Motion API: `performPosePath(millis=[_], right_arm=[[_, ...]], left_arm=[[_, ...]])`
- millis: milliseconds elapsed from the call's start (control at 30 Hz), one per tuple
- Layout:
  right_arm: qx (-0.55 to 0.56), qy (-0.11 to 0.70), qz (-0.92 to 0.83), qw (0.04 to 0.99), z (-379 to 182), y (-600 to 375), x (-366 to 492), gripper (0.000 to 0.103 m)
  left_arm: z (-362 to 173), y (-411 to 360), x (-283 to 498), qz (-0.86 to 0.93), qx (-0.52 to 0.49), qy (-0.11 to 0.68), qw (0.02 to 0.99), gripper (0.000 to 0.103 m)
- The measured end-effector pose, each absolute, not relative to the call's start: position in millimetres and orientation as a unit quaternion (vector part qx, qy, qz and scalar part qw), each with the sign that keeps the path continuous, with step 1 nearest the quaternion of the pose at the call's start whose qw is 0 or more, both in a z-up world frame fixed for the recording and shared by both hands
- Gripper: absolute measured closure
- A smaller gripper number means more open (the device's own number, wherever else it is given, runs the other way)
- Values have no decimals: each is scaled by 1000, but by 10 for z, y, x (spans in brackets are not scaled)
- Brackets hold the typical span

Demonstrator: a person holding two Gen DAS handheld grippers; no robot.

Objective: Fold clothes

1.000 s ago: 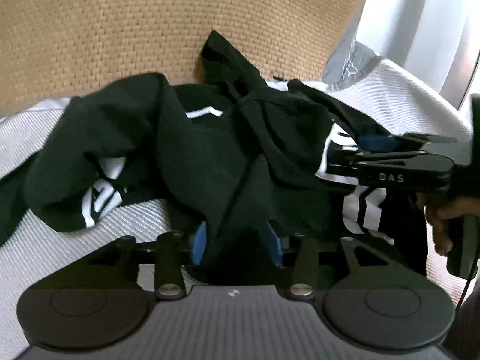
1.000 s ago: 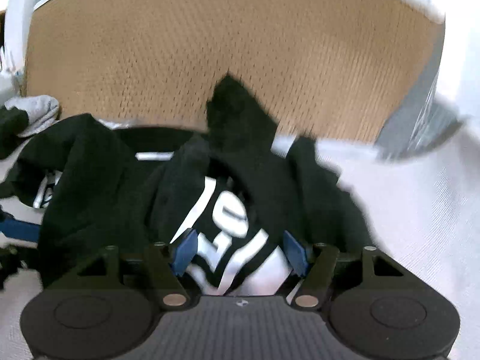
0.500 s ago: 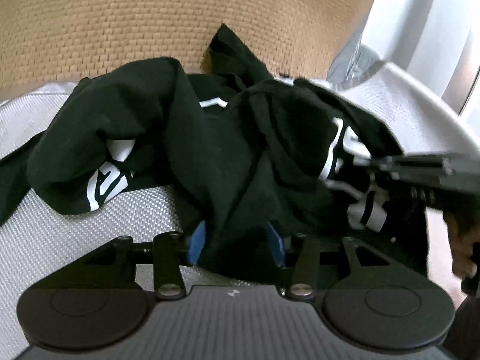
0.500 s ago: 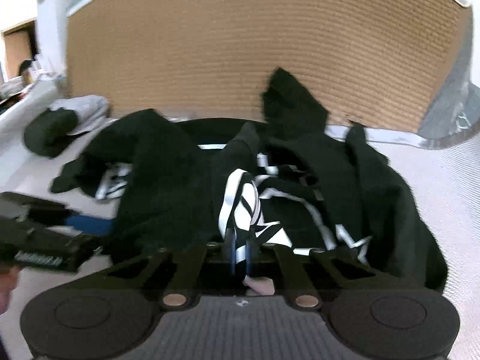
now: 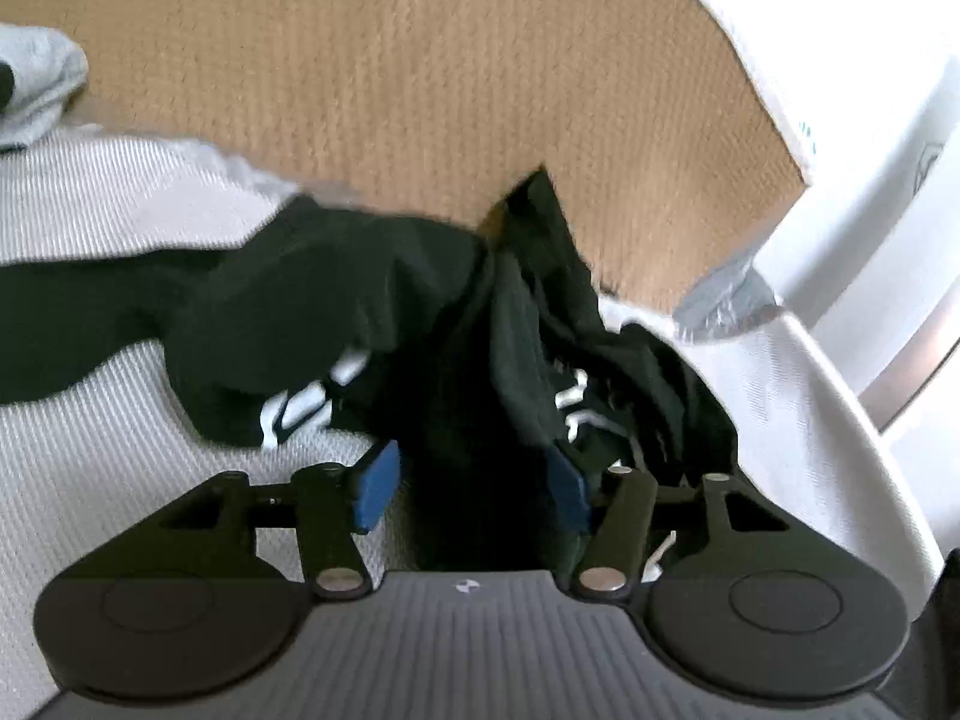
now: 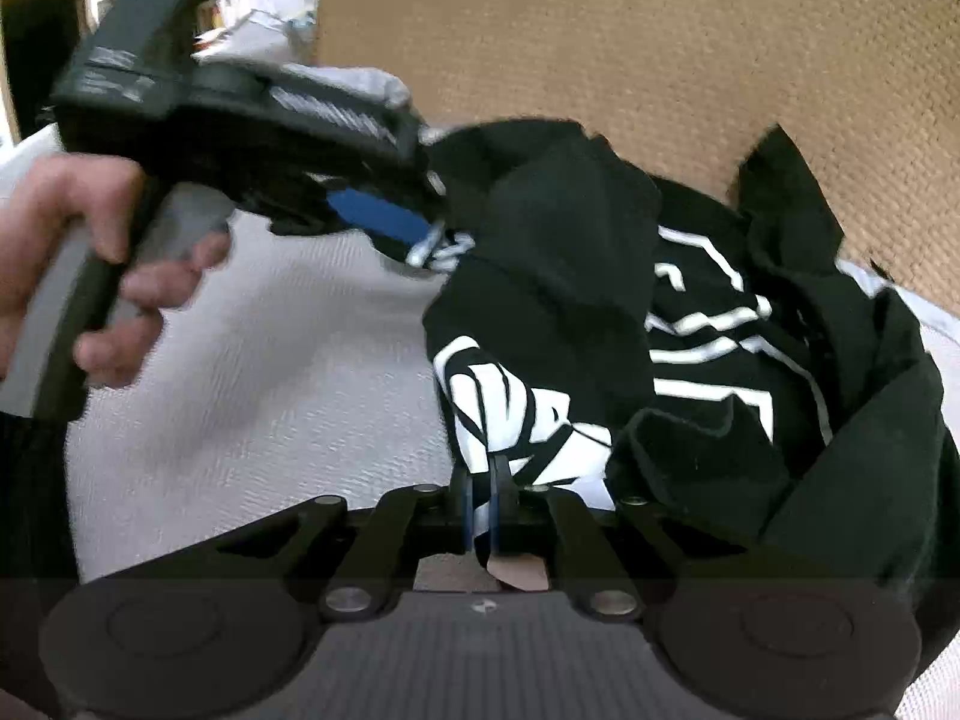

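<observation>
Black garment [image 6: 570, 276] w/ white print lies crumpled on a white textured bed surface [image 6: 270, 372], bunched up against a tan woven headboard [image 6: 600, 48]. Right claw [image 6: 483, 501] is clenched tight on a white-printed fold of it, cloth pinched between the blue pads right at the bottom centre of the right wrist view; the rest of the garment spreads up and to the right from there. Left claw [image 5: 471, 480] has just been opening: jaws stand apart w/ a dark fold of the garment [image 5: 468, 372] between them, the right pad against the cloth, the left pad [image 5: 377, 483] w/ a gap beside it, so not gripping. From that claw the fabric runs up and away toward the headboard, a sleeve-like part trailing off to the left. In the right wrist view the left claw reaches into the garment's left edge, the person's hand [image 6: 78, 276] around its handle. A grey cloth bundle [image 5: 36, 84] sits further off at upper left, well apart from the black piece.
</observation>
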State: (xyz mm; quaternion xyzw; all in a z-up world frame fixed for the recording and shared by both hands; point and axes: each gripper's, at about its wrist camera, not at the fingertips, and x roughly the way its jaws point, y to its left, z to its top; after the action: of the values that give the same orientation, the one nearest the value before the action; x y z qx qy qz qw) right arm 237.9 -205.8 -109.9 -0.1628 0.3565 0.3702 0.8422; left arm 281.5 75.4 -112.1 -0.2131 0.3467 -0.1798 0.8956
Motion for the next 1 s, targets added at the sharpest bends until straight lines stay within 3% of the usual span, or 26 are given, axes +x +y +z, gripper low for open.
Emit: performPosePath(millis=[200, 367, 467, 567, 633, 733, 867, 1000], right_arm=[[-154, 347, 396, 836, -1028, -2031, 2296, 97], [-172, 338, 417, 826, -1025, -1882, 2222, 97], [-170, 329, 442, 817, -1012, -1786, 2137, 97], [-166, 316, 476, 803, -960, -1678, 2039, 97], [-172, 314, 491, 794, -978, -1594, 1990, 97], [-184, 320, 498, 785, -1060, -1538, 1971, 97], [-144, 338, 498, 786, -1091, -1662, 2125, 96], [-120, 337, 496, 791, -1005, -1727, 2175, 92]], left_arm=[[-1155, 832, 2862, -197, -218, 367, 883, 33], [-1114, 915, 2801, -209, -233, 357, 880, 32], [-1086, 894, 2784, -236, -236, 366, 868, 21], [-1065, 683, 2772, -248, -166, 382, 875, 32], [-1054, 541, 2751, -235, -107, 387, 885, 69], [-1094, 518, 2756, -210, -70, 405, 887, 88], [-1113, 738, 2733, -171, -80, 400, 897, 96], [-1170, 935, 2710, -148, -72, 412, 896, 97]])
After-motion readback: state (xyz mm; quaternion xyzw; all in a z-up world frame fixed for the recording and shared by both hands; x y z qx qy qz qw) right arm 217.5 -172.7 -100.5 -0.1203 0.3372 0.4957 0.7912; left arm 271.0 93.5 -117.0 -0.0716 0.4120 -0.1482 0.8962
